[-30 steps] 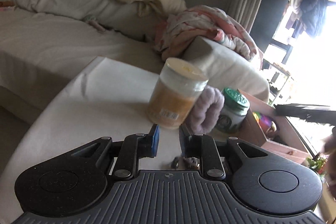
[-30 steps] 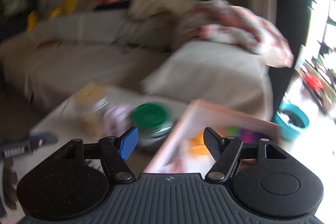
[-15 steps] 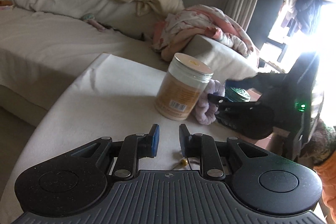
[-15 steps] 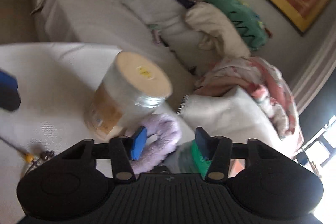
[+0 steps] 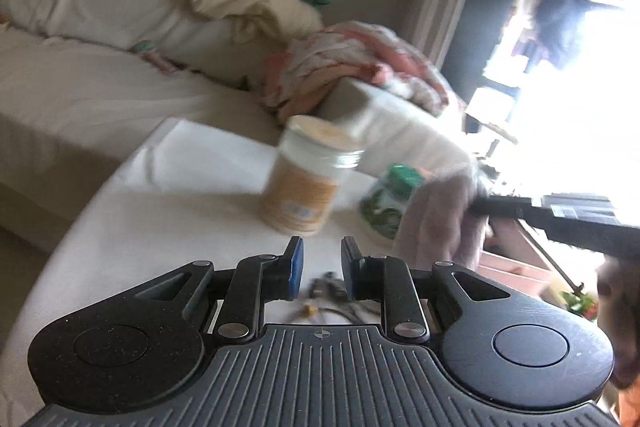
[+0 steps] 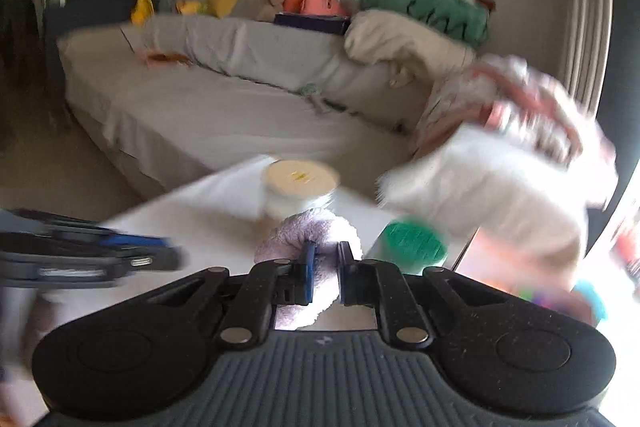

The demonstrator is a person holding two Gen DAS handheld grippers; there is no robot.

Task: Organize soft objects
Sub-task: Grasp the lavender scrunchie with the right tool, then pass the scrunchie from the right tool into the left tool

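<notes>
A fluffy lilac scrunchie point(image 6: 310, 227) is pinched between the fingers of my right gripper point(image 6: 324, 259), lifted above the white table point(image 6: 208, 211). In the left wrist view the scrunchie point(image 5: 436, 223) hangs from the right gripper's black fingers point(image 5: 520, 207) at the right. My left gripper point(image 5: 320, 259) is empty, its jaws narrowly apart, low over the table point(image 5: 168, 211) in front of the jars.
A tall orange-labelled jar point(image 5: 308, 179) and a green-lidded jar point(image 5: 390, 201) stand on the table. A small tangle of jewellery point(image 5: 328, 291) lies by the left fingertips. A pink box point(image 5: 516, 267) sits at the right edge. A sofa point(image 6: 224, 99) with cushions and blankets stands behind.
My right gripper closed on the lilac scrunchie and lifted it away from beside the jars, toward the right. The left gripper stayed over the table with little shift.
</notes>
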